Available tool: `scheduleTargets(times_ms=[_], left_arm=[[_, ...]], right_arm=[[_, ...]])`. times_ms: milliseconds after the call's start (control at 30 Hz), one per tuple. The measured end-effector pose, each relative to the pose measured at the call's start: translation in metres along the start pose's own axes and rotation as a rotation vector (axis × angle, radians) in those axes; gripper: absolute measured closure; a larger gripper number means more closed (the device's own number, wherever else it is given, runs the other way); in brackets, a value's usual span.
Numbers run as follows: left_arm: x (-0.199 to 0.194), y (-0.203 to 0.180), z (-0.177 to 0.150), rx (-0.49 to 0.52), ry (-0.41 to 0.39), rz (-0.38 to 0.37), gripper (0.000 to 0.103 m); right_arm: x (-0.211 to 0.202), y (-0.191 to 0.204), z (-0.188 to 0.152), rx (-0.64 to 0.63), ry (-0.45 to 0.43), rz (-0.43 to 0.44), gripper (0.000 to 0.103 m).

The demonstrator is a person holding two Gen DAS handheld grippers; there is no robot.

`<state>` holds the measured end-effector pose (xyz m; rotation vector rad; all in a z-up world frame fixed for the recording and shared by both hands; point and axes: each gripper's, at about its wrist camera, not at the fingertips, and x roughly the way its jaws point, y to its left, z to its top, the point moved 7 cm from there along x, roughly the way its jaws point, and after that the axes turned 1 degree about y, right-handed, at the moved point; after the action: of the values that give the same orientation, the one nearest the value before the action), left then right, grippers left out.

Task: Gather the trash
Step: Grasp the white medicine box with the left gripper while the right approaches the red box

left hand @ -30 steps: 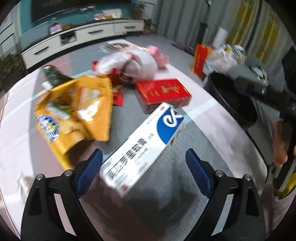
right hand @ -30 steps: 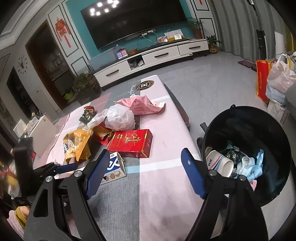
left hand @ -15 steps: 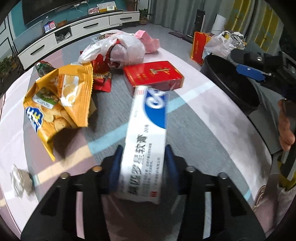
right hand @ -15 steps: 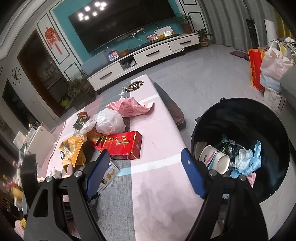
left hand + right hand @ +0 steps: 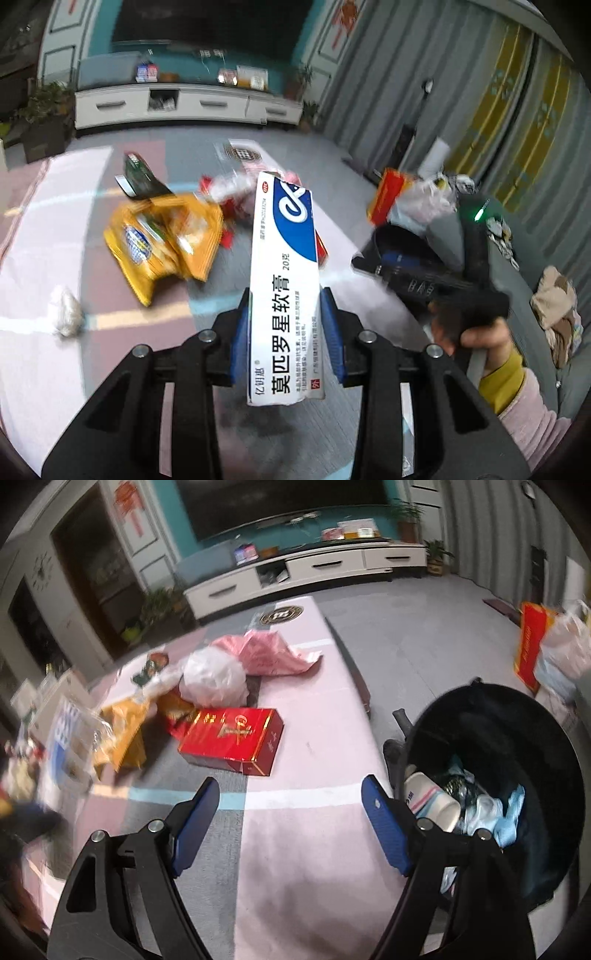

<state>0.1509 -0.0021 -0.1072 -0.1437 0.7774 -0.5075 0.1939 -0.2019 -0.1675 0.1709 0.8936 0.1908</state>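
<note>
Right wrist view, my right gripper [image 5: 290, 825] gaping and empty, black bin [image 5: 554, 775] at right holding a paper cup [image 5: 430, 799] and blue wrappers [image 5: 509, 819], my left gripper [image 5: 286, 334] closing, clamped on the ointment box [image 5: 284, 280].

TV cabinet [image 5: 314, 566]: white, low, set against the teal wall.
Potted plant [image 5: 437, 555]: placed beside it.
Curtains [image 5: 517, 122]: grey and yellow, drawn.

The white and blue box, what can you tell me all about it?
The white and blue box is a long, thin carton that looks like cardboard, with black Chinese print and a blue patch bearing a white swirl. It seems closed and undented. The left tool grips its lower half between blue pads, their jaws closing. It points up and away, off the table.
</note>
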Motion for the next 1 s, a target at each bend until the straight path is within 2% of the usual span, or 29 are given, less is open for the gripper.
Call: scheduleTargets(times_ms=[233, 367, 500, 600, 633, 733, 833, 867, 933, 1000], left_arm=[[-0.011, 0.027, 0.006, -0.095, -0.031, -0.014, 0.066], [-0.017, 0.038, 0.012, -0.118, -0.041, -0.022, 0.066], [-0.006, 0.044, 0.004, -0.134, 0.016, -0.033, 0.067], [0.005, 0.047, -0.007, -0.149, 0.068, -0.05, 0.067], [0.008, 0.049, -0.009, -0.147, 0.076, -0.04, 0.064], [0.016, 0.052, -0.02, -0.133, 0.126, -0.014, 0.036], [0.025, 0.062, -0.034, -0.123, 0.183, 0.031, 0.031], [0.027, 0.064, -0.039, -0.123, 0.203, 0.03, 0.029], [0.029, 0.066, -0.047, -0.115, 0.225, 0.038, 0.029], [0.03, 0.063, -0.054, -0.09, 0.255, 0.029, 0.029]], right_arm=[[0.03, 0.023, 0.006, -0.002, 0.02, 0.127, 0.025], [0.044, 0.032, 0.011, -0.005, 0.035, 0.13, 0.025], [0.054, 0.039, 0.012, 0.008, 0.059, 0.143, 0.025], [0.052, 0.048, 0.009, -0.045, 0.061, 0.132, 0.025], [0.051, 0.051, 0.008, -0.06, 0.064, 0.135, 0.025], [0.05, 0.058, 0.002, -0.092, 0.079, 0.149, 0.025], [0.047, 0.066, -0.006, -0.108, 0.109, 0.208, 0.025], [0.045, 0.07, -0.008, -0.108, 0.122, 0.239, 0.025], [0.037, 0.082, -0.015, -0.113, 0.153, 0.355, 0.025], [0.026, 0.09, -0.017, -0.15, 0.133, 0.391, 0.025]])
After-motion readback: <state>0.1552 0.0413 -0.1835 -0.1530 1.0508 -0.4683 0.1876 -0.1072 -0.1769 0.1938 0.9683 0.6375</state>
